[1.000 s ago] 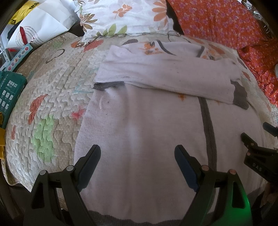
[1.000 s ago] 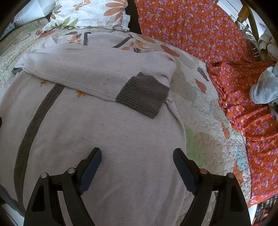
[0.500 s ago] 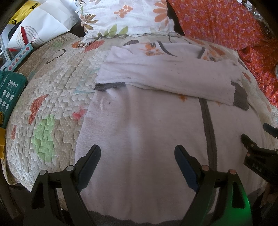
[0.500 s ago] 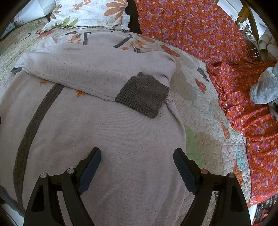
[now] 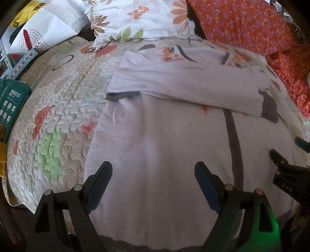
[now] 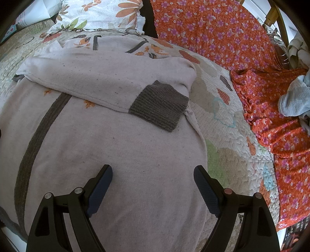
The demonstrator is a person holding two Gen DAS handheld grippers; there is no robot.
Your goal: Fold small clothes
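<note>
Directly beneath left hand-held gripper (image 5: 153, 182), pale sweater (image 5: 164, 139), jaws spread

Both cameras sit just behind their own fingers and look steeply down and forward across the bed, close above the pale sweater (image 5: 164, 139). The left view covers the sweater's left side and the quilt (image 5: 58, 108) beyond; the right view covers its right side. Both share the folded sleeve (image 6: 108, 77) and far floral pillow (image 5: 139, 17).
</note>
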